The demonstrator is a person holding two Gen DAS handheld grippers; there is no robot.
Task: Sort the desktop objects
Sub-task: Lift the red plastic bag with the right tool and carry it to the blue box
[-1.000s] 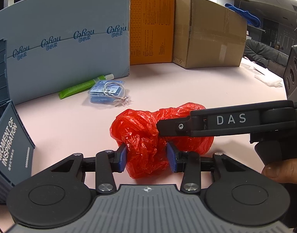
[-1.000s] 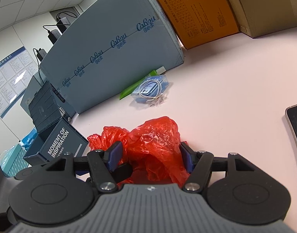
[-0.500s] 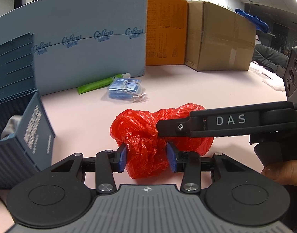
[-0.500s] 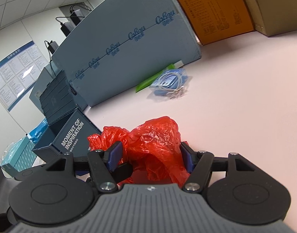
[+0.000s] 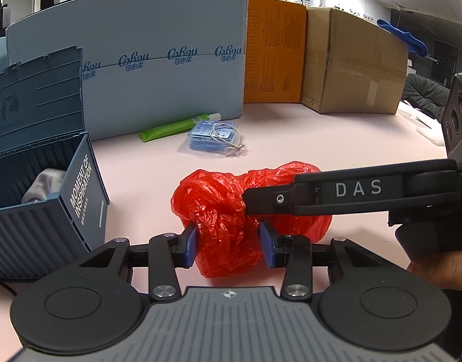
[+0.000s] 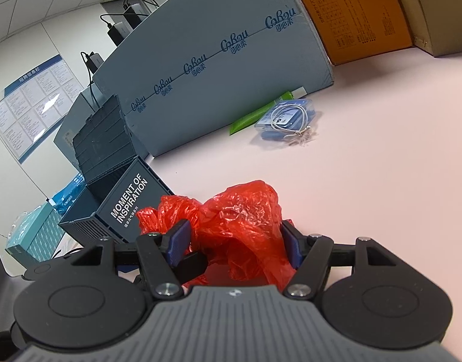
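A crumpled red plastic bag (image 5: 231, 211) is held between both grippers above the pink table. My left gripper (image 5: 229, 242) is shut on its near end. My right gripper (image 6: 232, 241) is shut on the same red bag (image 6: 240, 220); its black finger marked DAS (image 5: 336, 191) reaches in from the right in the left wrist view. A dark blue storage box (image 5: 80, 193) marked MOMENT OF INSPIRATION stands open at the left, with grey cloth inside. It also shows in the right wrist view (image 6: 131, 199), just left of the bag.
A green tube (image 5: 176, 126) and a blue packet with a white cord (image 5: 214, 135) lie further back on the table. A grey-blue carton (image 5: 158, 60), an orange box (image 5: 273, 57) and a brown carton (image 5: 351, 63) wall the far side. Teal boxes (image 6: 34, 235) stand beyond the storage box.
Both grippers have carried the red bag to the left, toward the dark blue storage box, which has come much closer. Both grips are unchanged.
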